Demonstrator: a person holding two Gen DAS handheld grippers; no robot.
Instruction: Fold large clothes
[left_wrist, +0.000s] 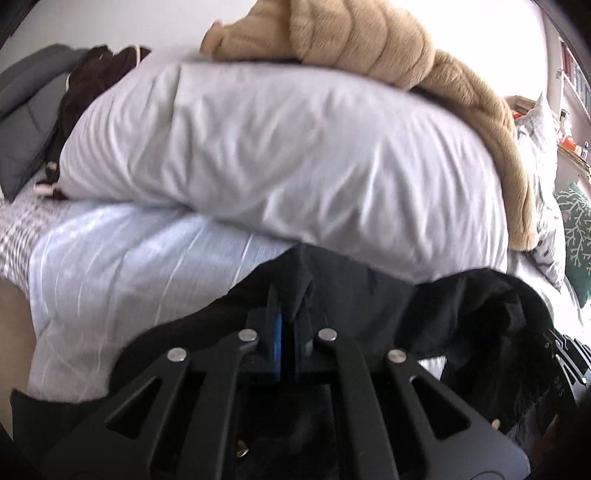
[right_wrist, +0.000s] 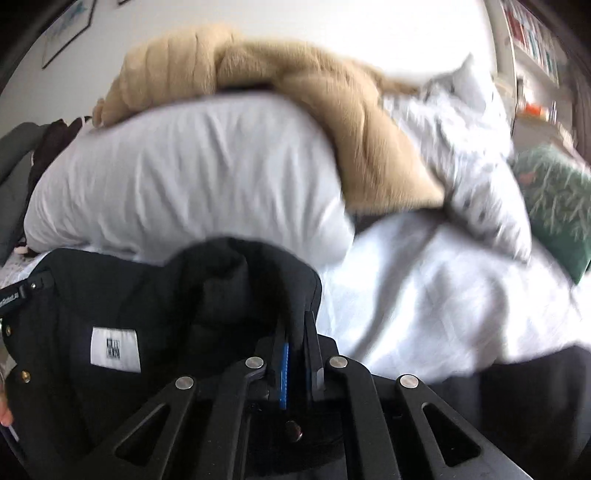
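Note:
A large black garment (left_wrist: 369, 291) hangs in front of a bed. My left gripper (left_wrist: 290, 306) is shut on an edge of its black cloth, which bunches up between the fingers. In the right wrist view the same black garment (right_wrist: 166, 295) shows its collar and a white label (right_wrist: 115, 349). My right gripper (right_wrist: 295, 332) is shut on the collar edge. The other gripper shows at the far right of the left wrist view (left_wrist: 565, 354). Both views are blurred.
A big white pillow (left_wrist: 280, 147) lies on the pale blue bedding (left_wrist: 129, 266), with a tan fluffy blanket (left_wrist: 369, 44) on top. Dark clothes (left_wrist: 92, 81) lie at the left, a green patterned cushion (right_wrist: 554, 199) at the right, shelves beyond.

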